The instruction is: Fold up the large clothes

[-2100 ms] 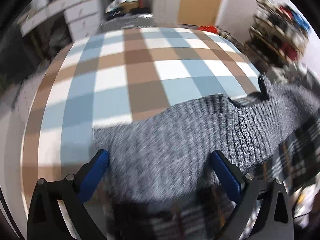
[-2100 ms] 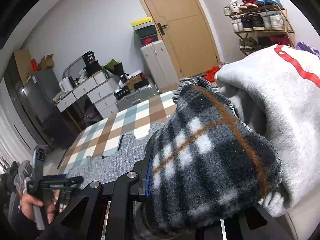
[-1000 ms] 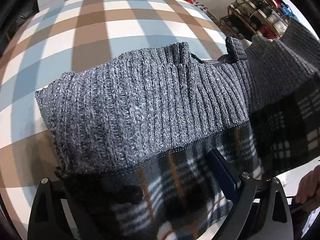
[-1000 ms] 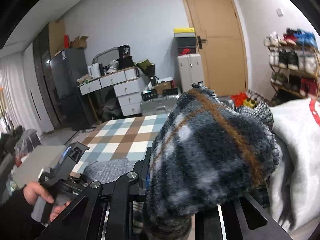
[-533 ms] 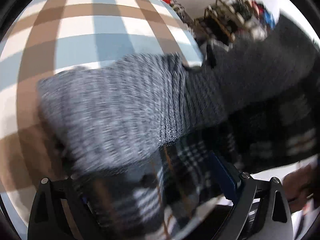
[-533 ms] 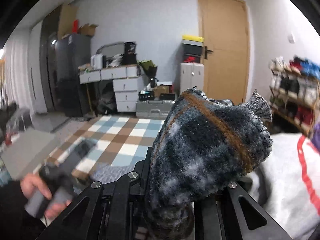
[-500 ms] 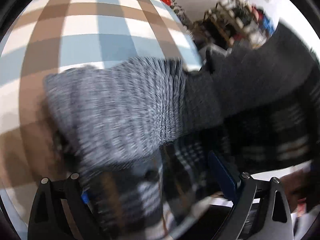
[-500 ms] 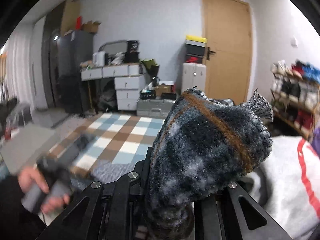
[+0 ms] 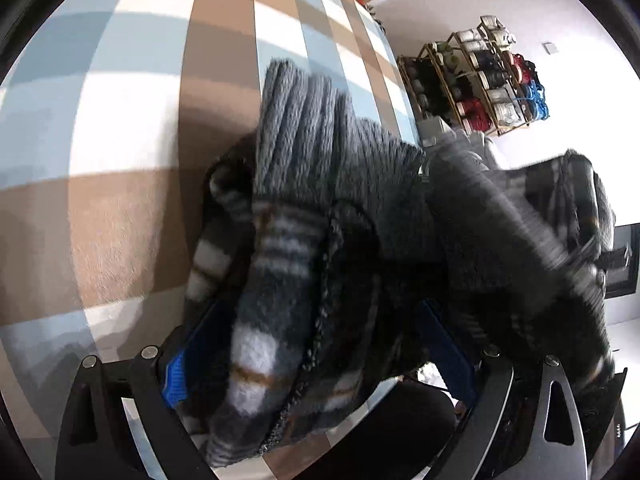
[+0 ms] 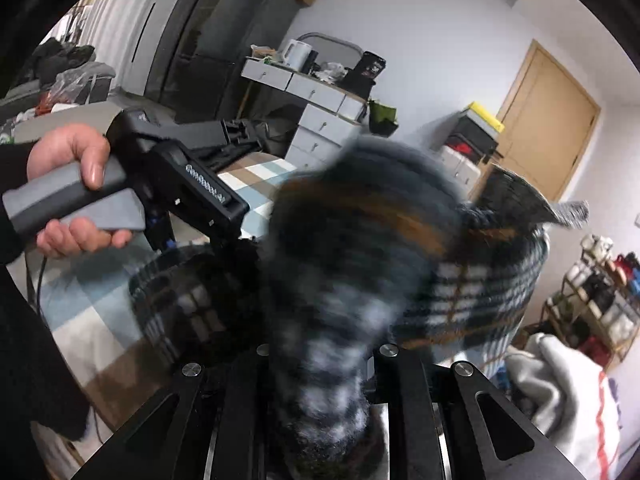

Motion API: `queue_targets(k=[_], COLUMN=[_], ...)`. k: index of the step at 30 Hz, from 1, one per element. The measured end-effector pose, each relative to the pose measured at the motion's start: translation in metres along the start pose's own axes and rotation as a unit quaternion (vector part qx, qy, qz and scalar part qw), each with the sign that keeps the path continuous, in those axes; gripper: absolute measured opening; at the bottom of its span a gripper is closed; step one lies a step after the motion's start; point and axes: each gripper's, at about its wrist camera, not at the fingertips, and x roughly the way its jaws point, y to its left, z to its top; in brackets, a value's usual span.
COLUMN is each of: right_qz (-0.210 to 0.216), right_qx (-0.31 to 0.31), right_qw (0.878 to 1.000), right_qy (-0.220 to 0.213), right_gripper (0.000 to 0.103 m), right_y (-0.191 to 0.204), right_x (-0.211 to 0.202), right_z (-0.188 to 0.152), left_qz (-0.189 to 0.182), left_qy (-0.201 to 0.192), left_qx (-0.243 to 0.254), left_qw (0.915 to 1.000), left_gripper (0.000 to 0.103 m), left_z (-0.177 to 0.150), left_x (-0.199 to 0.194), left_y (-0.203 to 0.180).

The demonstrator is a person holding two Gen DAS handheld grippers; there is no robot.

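A large garment, grey rib knit outside [image 9: 320, 136] with dark plaid fleece lining [image 9: 276, 320], hangs bunched between both grippers above the checked surface [image 9: 120, 120]. My left gripper [image 9: 316, 344] has its blue pads [image 9: 176, 372] wide apart with a thick wad of the fleece between them; I cannot tell whether they pinch it. My right gripper [image 10: 320, 376] is shut on a blurred bunch of the plaid fleece [image 10: 360, 248]. The left hand-held gripper body [image 10: 180, 184] shows in the right wrist view, close to the left of the bunch.
A grey sweatshirt with a red stripe [image 10: 568, 384] lies at the right. A shoe rack [image 9: 488, 76] stands by the wall. Drawers [image 10: 320, 100], a dark fridge [image 10: 236, 40] and a wooden door [image 10: 548, 120] are at the back.
Both grippers have come close together, bunching the garment that lay spread out. The left view has turned and the knit now stands up in a narrow fold. The right-hand bunch is moving and blurred.
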Motion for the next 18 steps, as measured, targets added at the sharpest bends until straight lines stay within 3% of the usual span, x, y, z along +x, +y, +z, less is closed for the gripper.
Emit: queue_targets(k=[7, 12, 14, 16, 18], right_qz=[0.055, 0.155, 0.188, 0.232, 0.280], right_qx=[-0.071, -0.106, -0.096, -0.050, 0.001], right_qw=[0.996, 0.982, 0.976, 0.969, 0.957], right_qy=[0.015, 0.035, 0.048, 0.067, 0.076], right_gripper=[0.017, 0.018, 0.021, 0.022, 0.024], right_y=[0.025, 0.042, 0.040, 0.029, 0.017], right_x=[-0.002, 0.004, 0.012, 0.026, 0.034], right_z=[0.008, 0.014, 0.017, 0.021, 0.020], left_qz=[0.004, -0.028, -0.035, -0.033, -0.036], left_qy=[0.008, 0.018, 0.025, 0.026, 0.009], left_qx=[0.007, 0.000, 0.000, -0.010, -0.016], left_qw=[0.9999, 0.9994, 0.9991, 0.9991, 0.9992], left_gripper=[0.093, 0.092, 0.090, 0.083, 0.083], left_z=[-0.006, -0.001, -0.001, -0.003, -0.002], left_x=[-0.016, -0.011, -0.015, -0.024, -0.036], left_y=[0.002, 0.014, 0.019, 0.028, 0.032])
